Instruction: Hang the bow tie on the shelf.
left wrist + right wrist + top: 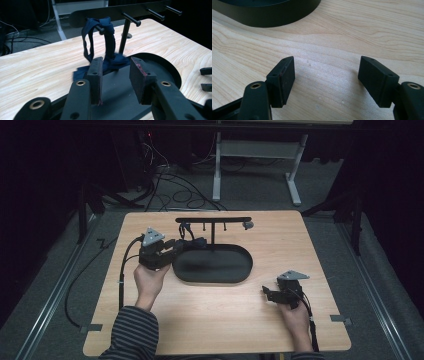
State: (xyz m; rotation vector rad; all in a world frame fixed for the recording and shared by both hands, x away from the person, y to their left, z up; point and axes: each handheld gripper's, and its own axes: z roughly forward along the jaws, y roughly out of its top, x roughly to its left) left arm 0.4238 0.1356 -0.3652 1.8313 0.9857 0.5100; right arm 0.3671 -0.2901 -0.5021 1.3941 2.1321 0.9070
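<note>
A dark blue cloth loop (pixel 110 37) hangs from the leftmost peg of a black peg rack (pixel 117 12), and its lower end trails onto the black oval tray (pixel 162 65). In the high view the cloth loop (pixel 189 237) is at the rack's (pixel 214 220) left end, over the tray's (pixel 212 279) left rim. My left gripper (pixel 115 72) is open just short of the cloth, with nothing between its pads. Its tips (pixel 175 247) point right at the rack. My right gripper (pixel 327 75) is wide open over bare wood, near the tray's wall (pixel 269 17).
The wooden table (pixel 225 320) has free room in front of the tray, where the right gripper (pixel 267 292) rests. A small grey thing (pixel 247 225) sits at the rack's right end. Other pegs (pixel 131 20) are bare. Cables and a white frame lie on the floor behind.
</note>
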